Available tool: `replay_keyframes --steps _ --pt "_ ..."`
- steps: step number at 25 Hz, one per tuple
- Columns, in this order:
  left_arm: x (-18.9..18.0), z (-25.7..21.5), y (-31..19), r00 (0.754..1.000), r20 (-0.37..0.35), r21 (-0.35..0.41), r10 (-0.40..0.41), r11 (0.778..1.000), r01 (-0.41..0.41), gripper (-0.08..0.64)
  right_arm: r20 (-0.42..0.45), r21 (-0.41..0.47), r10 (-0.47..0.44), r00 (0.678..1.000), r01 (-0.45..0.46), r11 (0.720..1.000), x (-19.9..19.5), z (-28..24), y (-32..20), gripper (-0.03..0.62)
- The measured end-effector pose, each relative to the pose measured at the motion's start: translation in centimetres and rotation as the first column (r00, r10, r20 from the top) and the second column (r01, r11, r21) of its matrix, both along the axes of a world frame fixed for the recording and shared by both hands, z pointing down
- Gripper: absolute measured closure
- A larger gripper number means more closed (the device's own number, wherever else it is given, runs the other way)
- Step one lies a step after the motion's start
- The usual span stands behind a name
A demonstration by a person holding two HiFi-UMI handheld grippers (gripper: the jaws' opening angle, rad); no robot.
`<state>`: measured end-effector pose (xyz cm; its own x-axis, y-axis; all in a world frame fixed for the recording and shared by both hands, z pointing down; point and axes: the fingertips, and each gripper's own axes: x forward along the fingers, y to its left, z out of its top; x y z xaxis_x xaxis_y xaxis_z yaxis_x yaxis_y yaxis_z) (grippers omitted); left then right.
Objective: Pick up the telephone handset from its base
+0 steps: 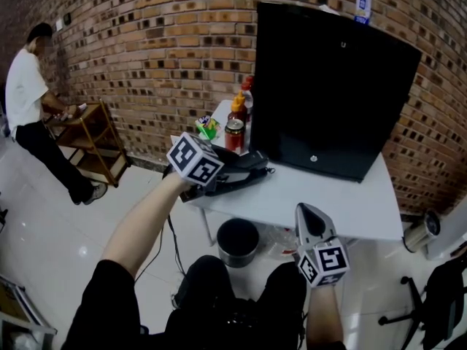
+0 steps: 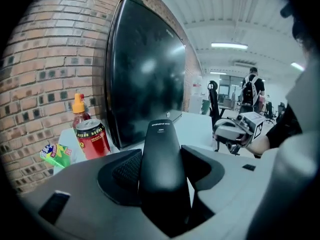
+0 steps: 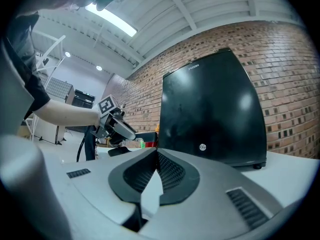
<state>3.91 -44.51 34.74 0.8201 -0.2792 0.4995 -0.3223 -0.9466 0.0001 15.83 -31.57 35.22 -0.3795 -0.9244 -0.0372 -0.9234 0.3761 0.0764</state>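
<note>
The black telephone handset (image 2: pixel 162 169) lies lengthwise between my left gripper's (image 2: pixel 163 156) pads, which are shut on it, and it points toward the black box. In the head view the left gripper (image 1: pixel 232 168) holds the handset (image 1: pixel 253 166) over the near left corner of the white table (image 1: pixel 350 203). The right gripper view shows a flat dark shape, likely the base (image 3: pixel 119 151), on the table just under that gripper. My right gripper (image 3: pixel 154 159) is shut on nothing, its tips touching. It hovers off the table's front edge (image 1: pixel 306 214), pointing level at the box.
A big black box (image 1: pixel 328 86) fills the back of the table. A red can (image 1: pixel 234 135), sauce bottles (image 1: pixel 238 108) and a green packet (image 1: pixel 208 127) stand left of it. A black bin (image 1: pixel 237 240) sits under the table. A person (image 1: pixel 25 93) stands by a wooden cart (image 1: pixel 91 141) at far left.
</note>
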Motion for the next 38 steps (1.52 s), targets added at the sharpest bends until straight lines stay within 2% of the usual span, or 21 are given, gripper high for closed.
replay_keyframes --steps 4,6,8,10,12,17,19,21,23,29,35,38 --pt "-1.3 -1.4 0.4 0.992 -0.125 0.025 0.016 1.0 -0.013 0.31 -0.012 0.006 -0.005 1.0 0.005 1.0 -0.2 -0.4 -0.2 0.583" --pt "-2.5 -2.5 0.5 0.973 -0.229 0.035 0.021 0.999 -0.014 0.31 -0.018 0.012 -0.013 1.0 0.014 1.0 -0.3 -0.5 -0.4 0.583" --pt "-3.8 -3.9 0.8 0.933 -0.358 0.037 0.038 0.999 -0.026 0.31 -0.021 0.016 -0.025 0.999 0.025 1.0 -0.4 -0.6 -0.6 0.583" --pt "-4.8 -5.6 1.5 0.877 -0.476 0.048 0.066 0.998 -0.049 0.31 -0.013 0.018 -0.038 0.999 0.038 0.999 -0.4 -0.8 -0.8 0.583" --pt "-5.7 -6.9 2.3 0.824 -0.559 0.062 0.089 0.996 -0.066 0.31 -0.004 0.017 -0.044 0.999 0.044 0.999 -0.3 -1.1 -0.8 0.583" --pt "-7.3 -8.1 3.8 0.723 -0.677 0.088 0.138 0.99 -0.106 0.31 -0.001 0.011 -0.027 1.0 0.027 1.0 -0.1 -1.7 -0.6 0.583" --pt "-8.1 -8.2 3.9 0.679 -0.722 0.072 0.133 0.991 -0.117 0.31 -0.005 0.017 -0.045 0.999 0.045 0.999 -0.3 -1.7 -0.5 0.583" --pt "-9.0 -8.6 3.8 0.65 -0.751 0.06 0.118 0.992 -0.11 0.31 -0.003 0.015 -0.056 0.998 0.056 0.998 -0.3 -1.7 -0.3 0.583" --pt "-9.7 -9.0 3.8 0.65 -0.752 0.067 0.114 0.993 -0.098 0.31 -0.004 0.008 -0.053 0.999 0.053 0.999 -0.1 -1.8 -0.1 0.583" --pt "-10.1 -9.0 4.9 0.681 -0.72 0.108 0.132 0.991 -0.078 0.31 0.012 0.022 -0.082 0.997 0.082 0.996 1.4 -2.5 0.3 0.583" --pt "-10.7 -8.2 5.4 0.654 -0.743 0.105 0.138 0.99 -0.089 0.31 0.059 0.043 -0.082 0.995 0.079 0.996 1.6 -2.4 0.9 0.583" --pt "-11.0 -8.3 5.6 0.653 -0.745 0.118 0.134 0.991 -0.069 0.31 0.058 0.047 -0.086 0.995 0.083 0.995 1.5 -2.4 1.1 0.583"
